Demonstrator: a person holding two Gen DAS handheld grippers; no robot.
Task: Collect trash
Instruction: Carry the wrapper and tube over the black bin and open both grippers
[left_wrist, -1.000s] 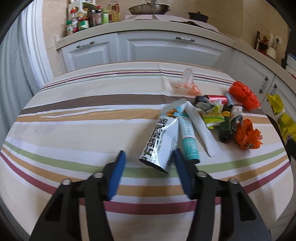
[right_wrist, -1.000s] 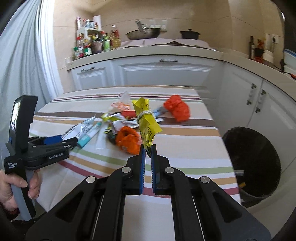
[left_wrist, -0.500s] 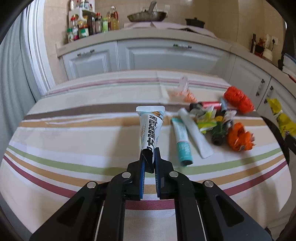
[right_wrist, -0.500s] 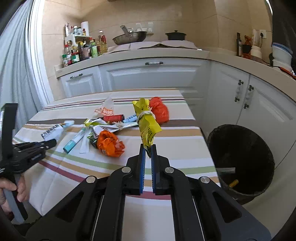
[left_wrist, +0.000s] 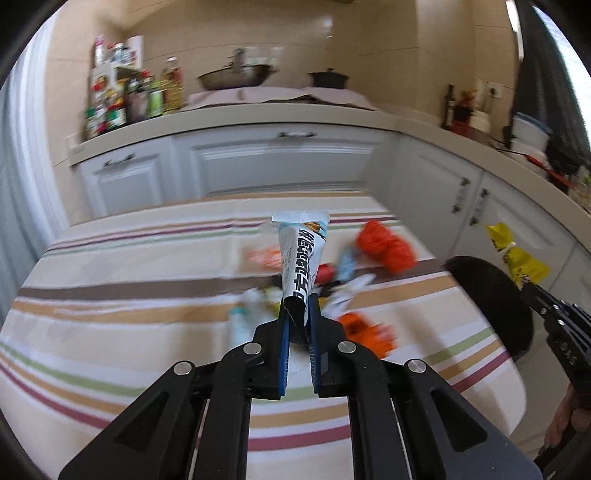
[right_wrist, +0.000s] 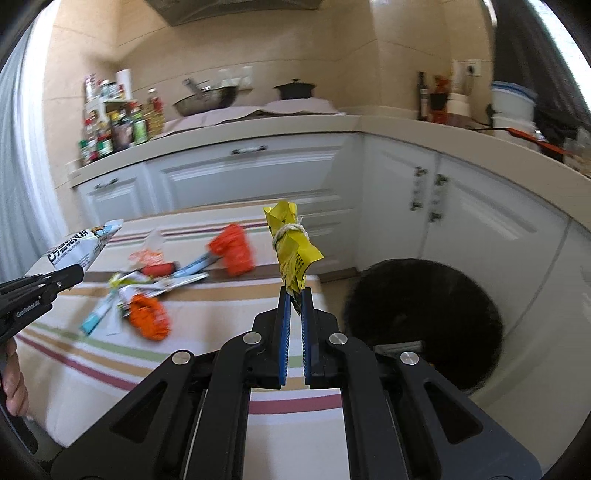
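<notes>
1. A second ago the left gripper (left_wrist: 298, 325) stood open around the white tube (left_wrist: 301, 258) lying on the striped tablecloth (left_wrist: 110, 295). Now its jaws are clamped on the tube's lower end, and the tube is lifted clear of the table and stands upright above the pads.
2. The right gripper (right_wrist: 293, 295) has not changed its hold: its jaws are shut on the bottom tip of the yellow wrapper (right_wrist: 291, 251), a crumpled packet tied with string. It now sits nearer the black trash bin (right_wrist: 424, 314), which is on the floor just off the table's right edge.
3. My reading is that both hands are loaded and both pieces are mid-carry towards the bin, so the drop is the next step.
4. Count, from the right wrist view:
   - In the air: one tube and one yellow wrapper.
   - On the cloth: two orange crumpled bags, the far orange bag (right_wrist: 232, 249) and the near orange bag (right_wrist: 149, 317).
   - On the cloth: one teal tube (right_wrist: 98, 314).
   - On the cloth: one red-capped item (right_wrist: 160, 268).
   - On the cloth: a clear wrapper (right_wrist: 149, 249) with orange print.
   - Several flat wrappers lie tangled between these, too blurred to count.
5. There is one bin, and its contents are too dark to make out.
</notes>
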